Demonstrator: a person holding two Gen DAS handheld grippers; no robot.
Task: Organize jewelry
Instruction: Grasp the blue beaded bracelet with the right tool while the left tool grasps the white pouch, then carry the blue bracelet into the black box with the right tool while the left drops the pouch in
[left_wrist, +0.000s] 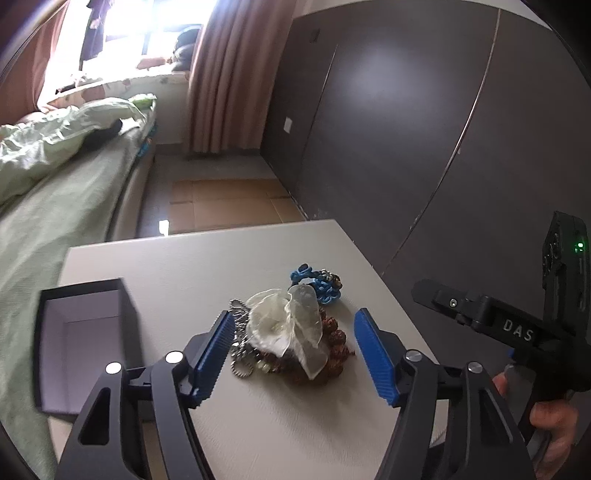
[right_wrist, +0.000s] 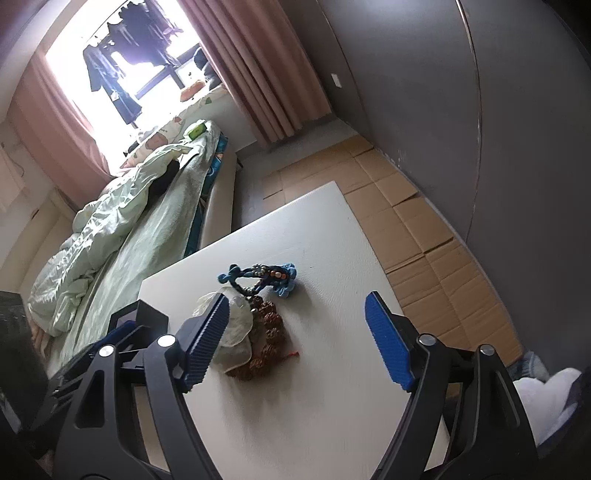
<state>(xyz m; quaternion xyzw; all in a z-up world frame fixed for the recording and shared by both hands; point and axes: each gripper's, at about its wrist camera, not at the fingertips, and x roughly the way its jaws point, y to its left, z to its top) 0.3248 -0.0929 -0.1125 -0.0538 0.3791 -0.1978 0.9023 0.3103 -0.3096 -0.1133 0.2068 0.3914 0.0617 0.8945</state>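
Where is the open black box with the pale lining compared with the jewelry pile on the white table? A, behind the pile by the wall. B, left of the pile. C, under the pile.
B: in the left wrist view the open black box sits at the white table's left edge, apart from the jewelry pile.

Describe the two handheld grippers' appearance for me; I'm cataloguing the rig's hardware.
Both share one build. The left gripper has black angular linkage arms with silver round pivot bolts and blue ribbed finger pads. The right gripper looks the same from its own camera; seen from the left wrist view, its black body carries white letters "DAS" and a small green light. No sleeves or cables show clearly.
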